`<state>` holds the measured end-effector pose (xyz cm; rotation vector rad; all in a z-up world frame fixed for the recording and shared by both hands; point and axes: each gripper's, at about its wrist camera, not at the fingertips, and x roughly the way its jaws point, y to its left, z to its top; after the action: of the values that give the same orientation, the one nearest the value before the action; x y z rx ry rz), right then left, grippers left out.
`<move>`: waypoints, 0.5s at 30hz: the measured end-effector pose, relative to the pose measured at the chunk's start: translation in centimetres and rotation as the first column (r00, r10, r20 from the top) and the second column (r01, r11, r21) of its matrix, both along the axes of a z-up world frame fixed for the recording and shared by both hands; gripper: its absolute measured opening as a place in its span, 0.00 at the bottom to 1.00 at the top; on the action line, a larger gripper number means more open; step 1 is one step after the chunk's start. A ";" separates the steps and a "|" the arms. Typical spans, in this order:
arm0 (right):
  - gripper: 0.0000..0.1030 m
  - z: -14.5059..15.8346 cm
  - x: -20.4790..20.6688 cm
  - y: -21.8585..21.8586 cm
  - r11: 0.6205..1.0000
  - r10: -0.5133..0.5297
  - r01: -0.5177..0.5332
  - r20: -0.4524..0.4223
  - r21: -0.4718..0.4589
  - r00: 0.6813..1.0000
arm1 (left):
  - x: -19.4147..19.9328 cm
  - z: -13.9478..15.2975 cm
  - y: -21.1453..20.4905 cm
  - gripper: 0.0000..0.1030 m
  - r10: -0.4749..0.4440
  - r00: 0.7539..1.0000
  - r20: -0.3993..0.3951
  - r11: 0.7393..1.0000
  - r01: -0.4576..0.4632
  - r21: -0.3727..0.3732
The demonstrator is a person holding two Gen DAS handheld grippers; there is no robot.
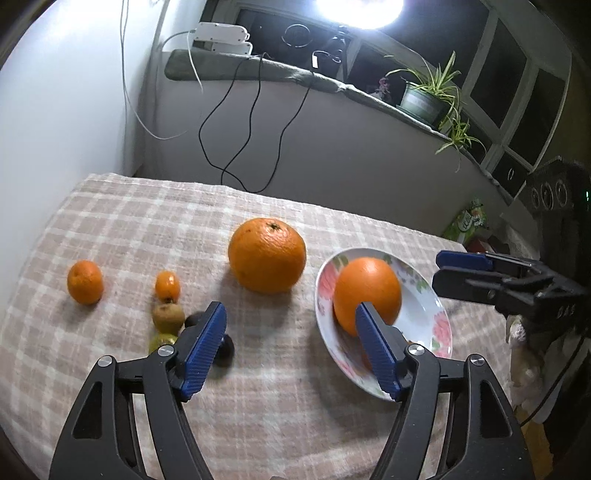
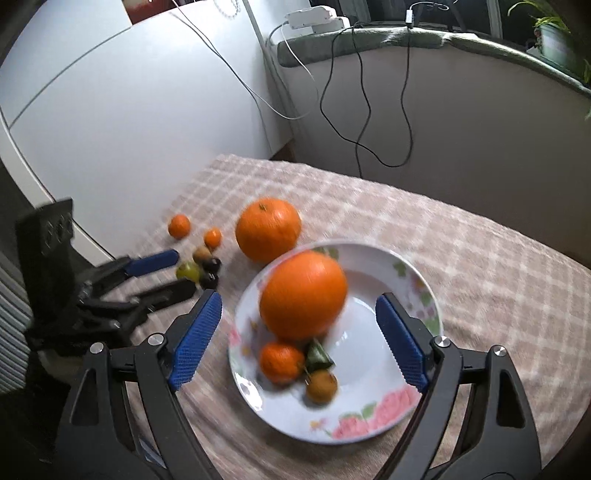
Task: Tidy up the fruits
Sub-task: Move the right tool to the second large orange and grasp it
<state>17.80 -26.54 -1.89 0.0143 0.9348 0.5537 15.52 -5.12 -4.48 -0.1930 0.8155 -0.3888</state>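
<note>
Both tools stand wide apart with nothing gripped: the left gripper (image 1: 291, 332) over the cloth (image 1: 110, 229), the right gripper (image 2: 299, 314) over the plate (image 2: 369, 417); a large orange (image 2: 303, 293) lies there — blurred — with a mandarin (image 2: 281, 361) and a smaller fruit too smeared to name; a second orange (image 1: 266, 254) sits on the cloth; the left finger (image 1: 205, 343) half hides a cluster of small fruits (image 1: 168, 314).

Around the checked cloth

The checked cloth (image 1: 155, 221) covered the table; behind it, black cables (image 1: 255, 122) hung from a ledge holding a potted plant (image 1: 424, 96), white boxes (image 1: 225, 37) and a lamp (image 1: 358, 11).
</note>
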 end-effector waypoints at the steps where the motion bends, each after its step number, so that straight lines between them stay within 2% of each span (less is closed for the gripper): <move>1: 0.85 0.2 0.5 0.3 1.000 0.004 -0.004 -0.006 0.004 1.000 | 0.4 0.0 0.1 0.70 0.000 1.000 -0.002 1.000 0.000 0.001; 8: 0.85 0.1 4.6 2.8 0.999 0.014 -0.010 -0.088 0.050 0.996 | 2.4 -0.5 -0.2 0.70 -0.017 1.000 -0.019 1.000 0.017 -0.003; 15: 0.85 -1.8 8.6 4.7 0.995 0.015 0.007 -0.213 0.102 0.977 | 4.7 -1.4 0.1 0.70 -0.017 0.998 -0.057 0.999 0.014 -0.042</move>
<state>26.41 -21.80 -3.69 0.1671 1.1148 0.6120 20.23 -5.05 -5.89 -0.2378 0.8657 -0.4165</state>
